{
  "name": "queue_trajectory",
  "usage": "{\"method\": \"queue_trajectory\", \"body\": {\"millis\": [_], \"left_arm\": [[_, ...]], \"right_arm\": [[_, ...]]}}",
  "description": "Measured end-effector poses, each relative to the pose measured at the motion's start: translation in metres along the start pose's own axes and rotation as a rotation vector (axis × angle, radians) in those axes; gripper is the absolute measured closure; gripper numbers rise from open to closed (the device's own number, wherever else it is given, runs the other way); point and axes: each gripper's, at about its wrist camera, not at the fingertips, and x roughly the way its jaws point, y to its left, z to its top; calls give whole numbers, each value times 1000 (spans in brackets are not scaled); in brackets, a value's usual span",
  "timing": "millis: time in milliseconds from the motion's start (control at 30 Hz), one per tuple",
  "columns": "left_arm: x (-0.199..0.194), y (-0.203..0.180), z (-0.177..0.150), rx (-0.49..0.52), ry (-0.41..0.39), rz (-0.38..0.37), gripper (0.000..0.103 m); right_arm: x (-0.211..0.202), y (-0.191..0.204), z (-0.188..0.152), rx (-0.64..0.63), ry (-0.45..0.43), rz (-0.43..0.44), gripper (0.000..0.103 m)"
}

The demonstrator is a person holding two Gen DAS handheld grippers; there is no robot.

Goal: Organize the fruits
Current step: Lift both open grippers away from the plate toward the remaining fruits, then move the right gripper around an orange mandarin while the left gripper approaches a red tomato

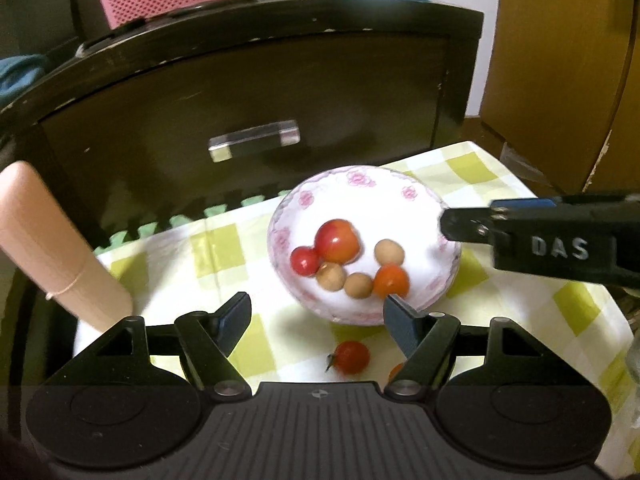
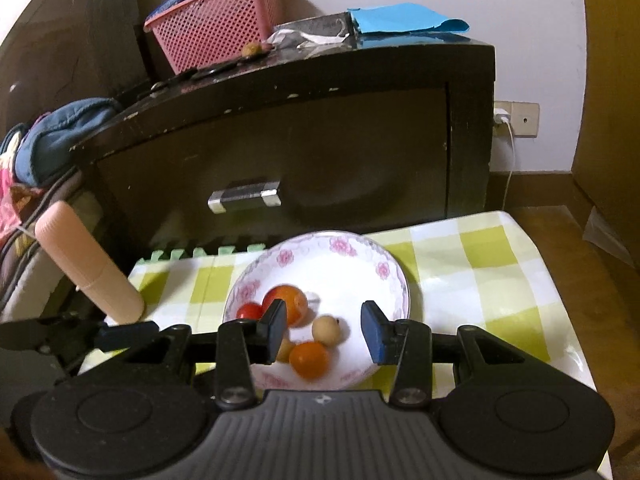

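A checked tablecloth (image 1: 500,184) carries a floral bowl (image 1: 352,184) and a loose tomato (image 1: 352,357).

Bowl (image 2: 394,276): glazed ceramic look, glossy white, pink flower print.
Tomatoes (image 1: 337,241): smooth, shiny skin.
Tan fruits (image 1: 389,251): matt.
Tablecloth (image 2: 480,280): checked, slick plastic-like sheen.
Cabinet (image 2: 320,140): dark wood, semi-gloss, edges chipped.
Handle (image 2: 244,196): bright metal ends.
Basket (image 2: 216,28): pink plastic mesh.
Blue sheet (image 2: 404,20): matt paper.
Grippers (image 2: 324,334): matt black plastic, blue pads.

The fruits (image 1: 338,240) lie in the bowl (image 1: 360,188) on the table (image 1: 500,184), before the cabinet (image 1: 280,92).
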Motion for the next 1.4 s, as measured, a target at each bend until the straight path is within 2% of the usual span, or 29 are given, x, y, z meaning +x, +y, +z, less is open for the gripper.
{"method": "queue_trajectory", "body": {"millis": [367, 867, 1100, 1400], "left_arm": [[-16, 13, -20, -6, 33, 41, 20], [-15, 21, -42, 25, 115, 95, 15], [-6, 24, -47, 36, 154, 94, 15], [-5, 41, -42, -24, 162, 94, 15]], "right_arm": [[-14, 12, -32, -48, 77, -17, 64], [-19, 27, -62, -101, 171, -27, 64], [-9, 38, -76, -148, 236, 2, 64], [6, 54, -89, -190, 314, 44, 64]]}}
